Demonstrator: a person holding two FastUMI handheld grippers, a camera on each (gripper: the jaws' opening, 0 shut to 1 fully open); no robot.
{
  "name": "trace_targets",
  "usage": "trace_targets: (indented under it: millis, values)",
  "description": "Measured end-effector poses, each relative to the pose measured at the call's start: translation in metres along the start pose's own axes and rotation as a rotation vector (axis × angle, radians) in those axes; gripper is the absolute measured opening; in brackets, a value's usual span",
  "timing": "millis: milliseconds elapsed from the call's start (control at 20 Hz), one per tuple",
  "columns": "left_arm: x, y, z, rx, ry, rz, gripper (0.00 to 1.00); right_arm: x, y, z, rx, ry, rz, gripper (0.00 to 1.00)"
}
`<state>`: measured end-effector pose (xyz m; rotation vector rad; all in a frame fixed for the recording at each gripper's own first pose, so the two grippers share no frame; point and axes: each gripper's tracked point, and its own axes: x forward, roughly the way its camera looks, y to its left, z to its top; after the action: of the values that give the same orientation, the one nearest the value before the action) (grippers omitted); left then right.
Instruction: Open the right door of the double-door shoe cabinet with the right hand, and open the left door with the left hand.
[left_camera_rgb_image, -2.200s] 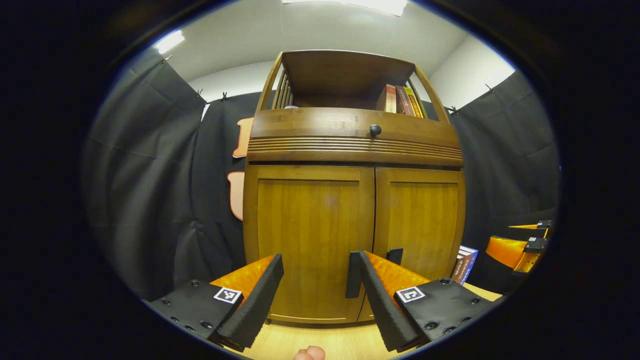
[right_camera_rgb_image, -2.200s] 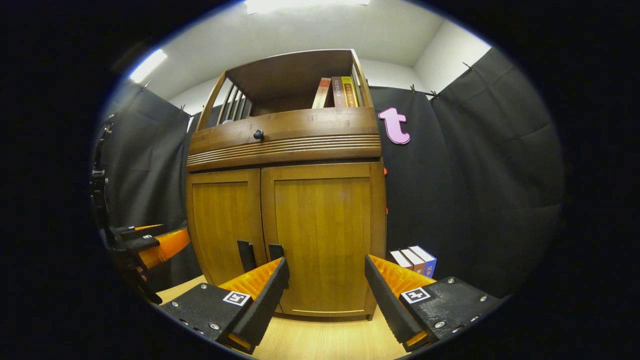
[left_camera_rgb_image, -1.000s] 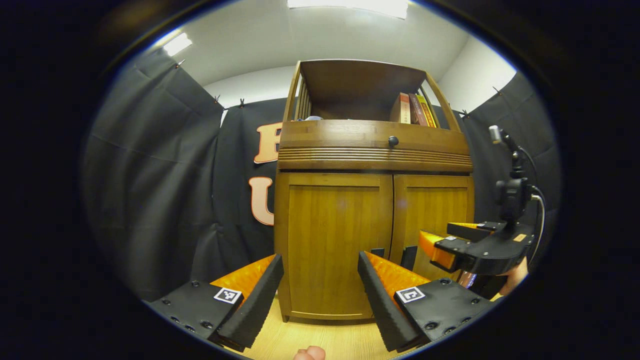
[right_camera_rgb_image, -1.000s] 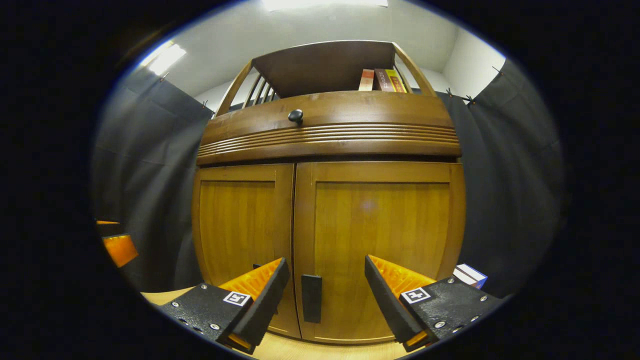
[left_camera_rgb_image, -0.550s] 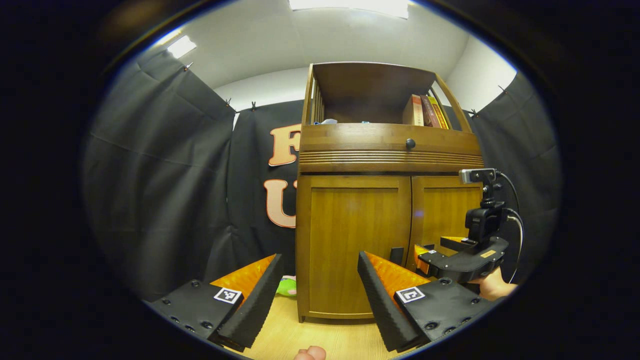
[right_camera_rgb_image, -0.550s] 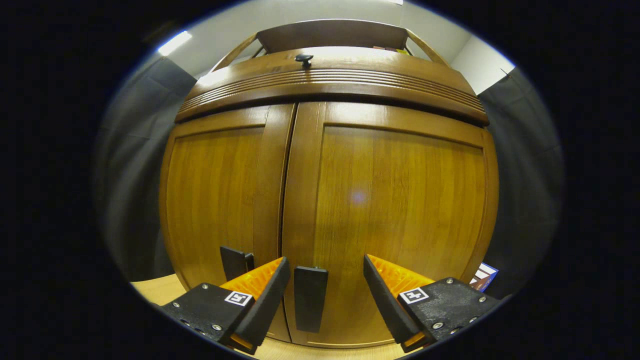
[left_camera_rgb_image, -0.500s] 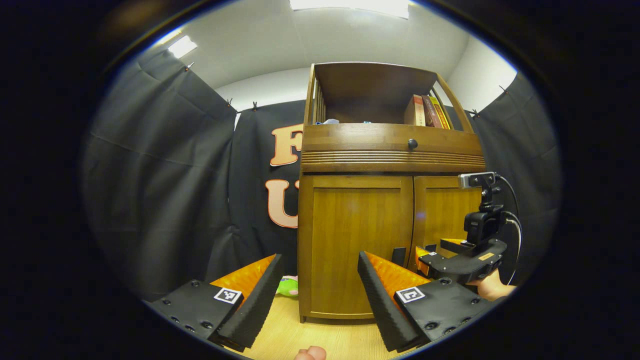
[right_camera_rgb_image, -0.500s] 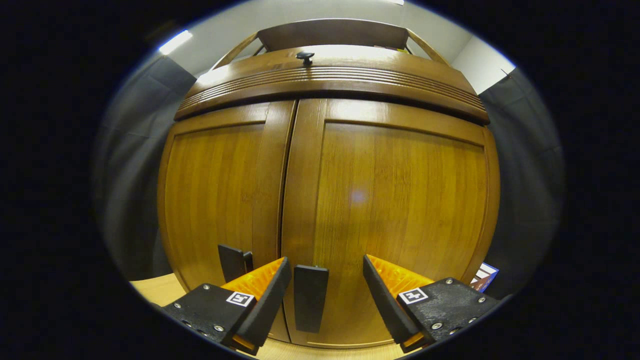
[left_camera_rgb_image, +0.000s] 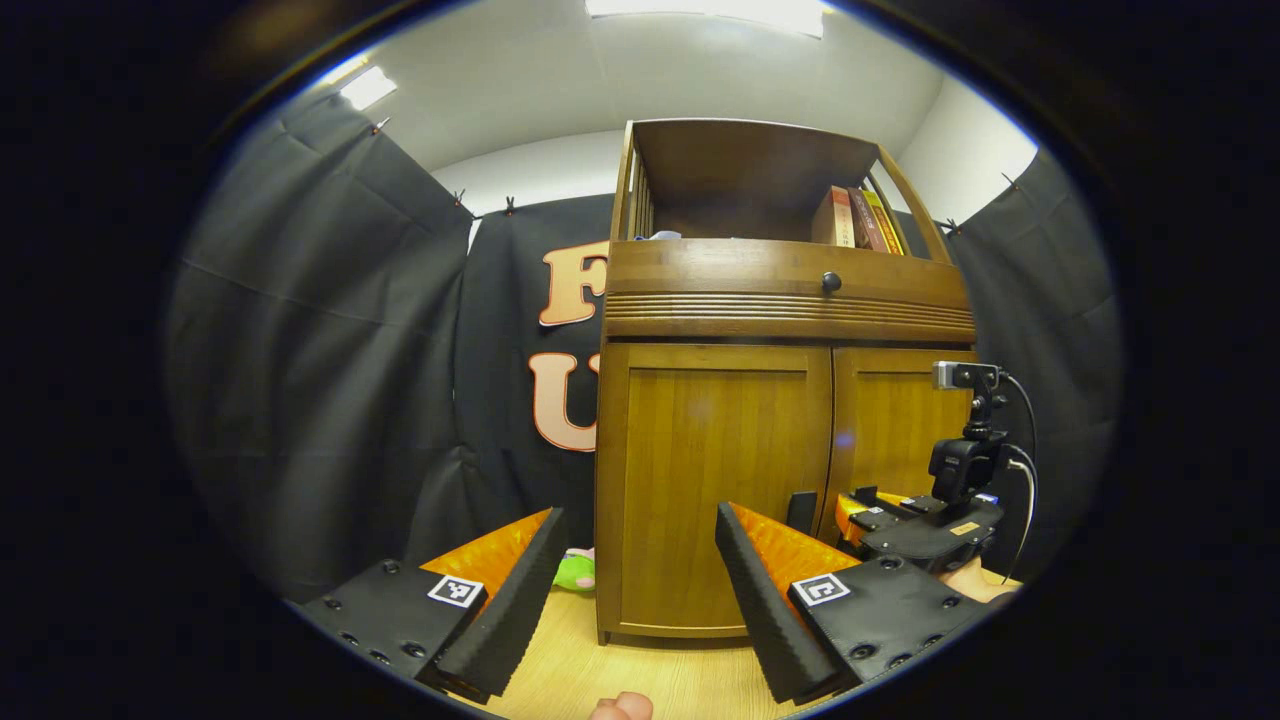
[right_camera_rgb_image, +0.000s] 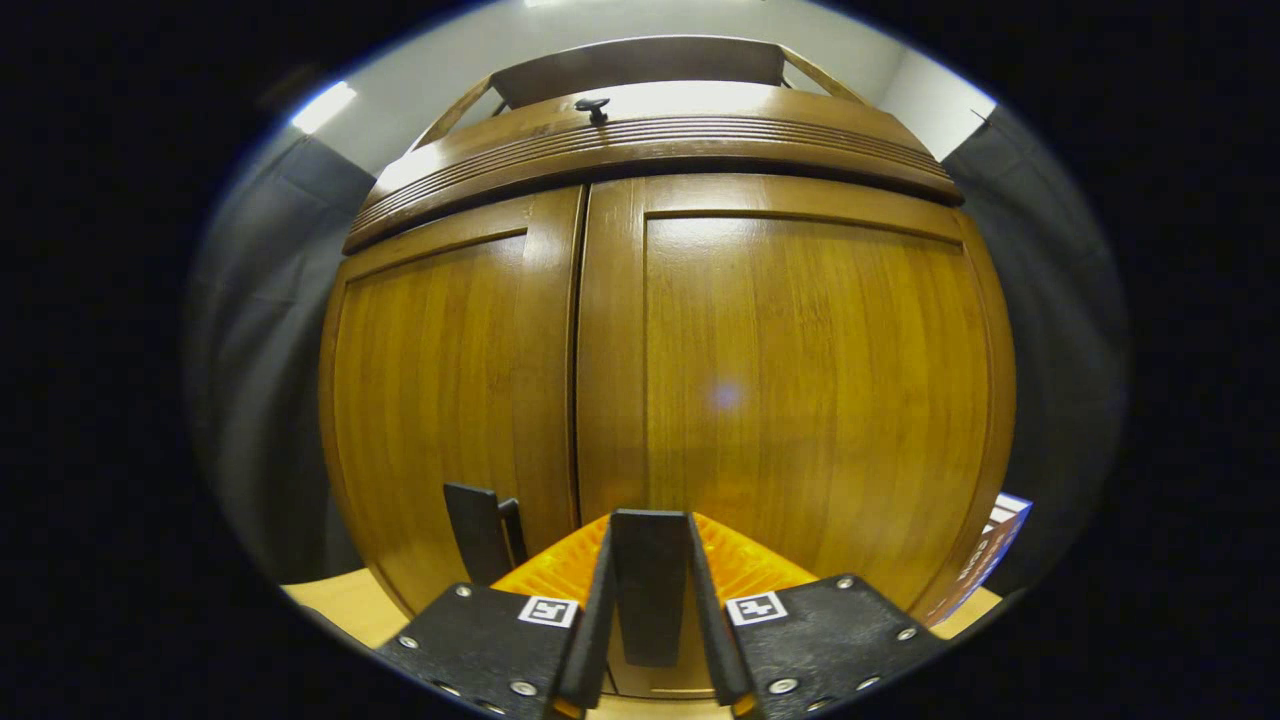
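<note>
In the right gripper view, the right hand-held gripper (right_camera_rgb_image: 650, 590) is clenched on the dark handle of the right door (right_camera_rgb_image: 650, 575), with one finger pressed against each side of it. The right door (right_camera_rgb_image: 810, 390) lies flush with the cabinet front, and so does the left door (right_camera_rgb_image: 430, 400), which meets it at the centre seam. The left door handle (right_camera_rgb_image: 478, 532) stands free, just left of that seam and low on the panel.

In the left gripper view, the left hand-held gripper (left_camera_rgb_image: 640, 590) is released, its fingers spread wide with nothing between them. It hangs over the light wooden floor (left_camera_rgb_image: 650, 675), well short of the shoe cabinet (left_camera_rgb_image: 785, 300). From here the right hand-held gripper (left_camera_rgb_image: 855, 505) shows at the far right, against the lower part of the right door (left_camera_rgb_image: 890, 430), with a hand (left_camera_rgb_image: 975, 580) holding it from behind. The left door (left_camera_rgb_image: 715, 480) faces the camera, closed.

Above the doors runs a ribbed drawer front with a round knob (left_camera_rgb_image: 831, 282), and above that an open shelf holds several books (left_camera_rgb_image: 858, 218) standing at its right end. A small green toy (left_camera_rgb_image: 574, 572) lies on the floor just left of the cabinet's base.
</note>
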<state>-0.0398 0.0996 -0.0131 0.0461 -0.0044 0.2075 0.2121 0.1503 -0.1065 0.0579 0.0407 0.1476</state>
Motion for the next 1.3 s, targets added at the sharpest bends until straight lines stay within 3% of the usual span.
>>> trace_targets:
  millis: [200, 400, 450, 500, 550, 700, 1100, 1150, 1250, 1300]
  values:
    - [-0.003, 0.001, -0.001, -0.014, 0.003, -0.012, 0.98, 0.001, 0.000, -0.003, -0.027, -0.001, 0.014, 0.31]
    - [-0.006, 0.004, -0.007, -0.017, 0.024, -0.003, 0.95, -0.002, -0.001, -0.005, -0.053, 0.004, 0.016, 0.31]
    - [-0.007, 0.006, -0.007, -0.019, 0.026, -0.001, 0.95, -0.005, -0.001, -0.005, -0.047, 0.005, 0.018, 0.20]
    - [-0.008, 0.006, -0.008, -0.018, 0.027, 0.002, 0.95, -0.008, -0.001, -0.005, -0.043, 0.002, 0.021, 0.39]
    - [-0.009, 0.007, -0.007, -0.016, 0.025, 0.006, 0.95, -0.010, -0.001, -0.005, -0.041, 0.002, 0.024, 0.29]
    - [-0.013, 0.007, -0.004, -0.010, 0.017, 0.006, 0.97, -0.018, -0.001, -0.004, -0.044, -0.006, 0.033, 0.29]
    - [-0.012, -0.018, 0.000, -0.014, 0.010, -0.051, 0.98, -0.090, -0.015, -0.003, -0.011, 0.011, 0.069, 0.28]
    - [-0.012, -0.024, 0.000, -0.014, 0.010, -0.064, 0.94, -0.100, -0.019, -0.002, -0.008, 0.017, 0.063, 0.28]
    - [-0.011, -0.039, -0.002, -0.018, 0.005, -0.092, 0.99, -0.122, -0.030, -0.001, -0.013, 0.028, 0.054, 0.28]
    - [-0.010, -0.047, -0.002, -0.020, 0.003, -0.110, 0.94, -0.134, -0.037, 0.000, -0.009, 0.036, 0.049, 0.28]
